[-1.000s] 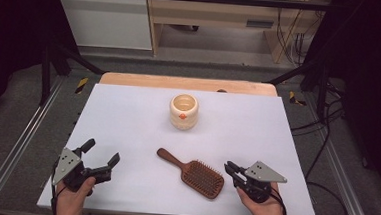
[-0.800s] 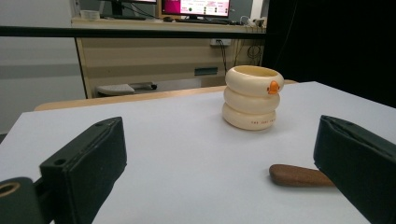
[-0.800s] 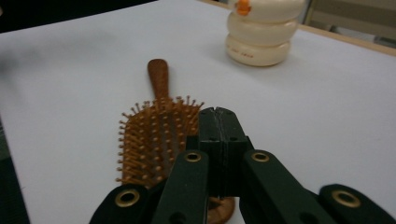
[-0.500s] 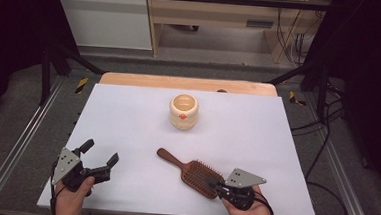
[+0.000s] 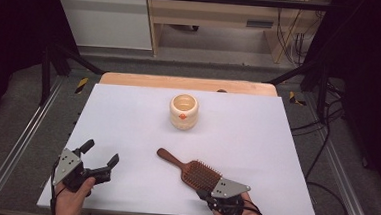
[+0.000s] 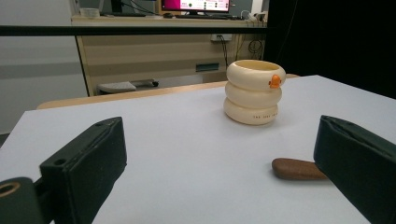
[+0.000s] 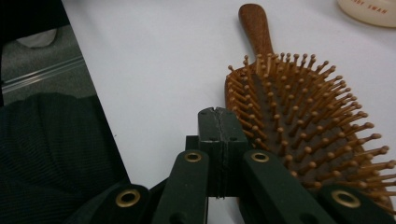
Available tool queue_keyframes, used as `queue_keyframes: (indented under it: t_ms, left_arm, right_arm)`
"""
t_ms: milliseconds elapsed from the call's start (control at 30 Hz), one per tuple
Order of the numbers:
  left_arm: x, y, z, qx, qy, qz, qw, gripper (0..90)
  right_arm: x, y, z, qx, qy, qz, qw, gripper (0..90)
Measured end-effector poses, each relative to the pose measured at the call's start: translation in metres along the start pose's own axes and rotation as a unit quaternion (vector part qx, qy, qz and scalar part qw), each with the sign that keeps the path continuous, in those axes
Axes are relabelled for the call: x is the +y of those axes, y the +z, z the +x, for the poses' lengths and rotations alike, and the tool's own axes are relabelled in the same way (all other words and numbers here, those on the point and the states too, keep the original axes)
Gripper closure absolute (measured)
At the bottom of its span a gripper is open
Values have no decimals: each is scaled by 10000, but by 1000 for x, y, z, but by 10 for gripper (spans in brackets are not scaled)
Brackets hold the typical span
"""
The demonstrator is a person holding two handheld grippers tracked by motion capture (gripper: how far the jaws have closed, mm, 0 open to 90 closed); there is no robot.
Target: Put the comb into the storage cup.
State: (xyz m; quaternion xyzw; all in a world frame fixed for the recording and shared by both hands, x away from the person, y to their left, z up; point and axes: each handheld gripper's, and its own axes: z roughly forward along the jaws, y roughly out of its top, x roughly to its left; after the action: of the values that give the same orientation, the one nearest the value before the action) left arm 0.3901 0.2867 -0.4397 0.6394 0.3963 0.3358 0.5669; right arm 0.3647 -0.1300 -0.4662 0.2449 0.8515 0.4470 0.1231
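hairbrush (image 5: 194,170) — bristles up | right gripper (image 7: 217,116) pressed together beside its head | left gripper (image 5: 100,157) spread, low

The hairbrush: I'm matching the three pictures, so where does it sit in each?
High view: hairbrush lies bottom centre, its head at the right gripper.
Left gripper view: its handle tip lies low right, beside the right-hand jaw.
Right gripper view: bristled head at centre right.
Shared landmark: the cream cup, beyond the handle.
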Motion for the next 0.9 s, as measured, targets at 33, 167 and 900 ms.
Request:
queue_keyframes:
  t_ms: [33,167,900]
  left_arm:
    - [0,0,0,-5,-4,13,10000,25]
    - [-1,3,2,-13,-4,40,10000,24]
    - [1,5,2,76,16,68,9999,25]
  right_arm:
    - [0,1,1,14,-29,44,10000,900]
    - [-2,1,0,-4,-147,223,9996,900]
    - [-15,2,-11,-237,-118,672,9974,900]
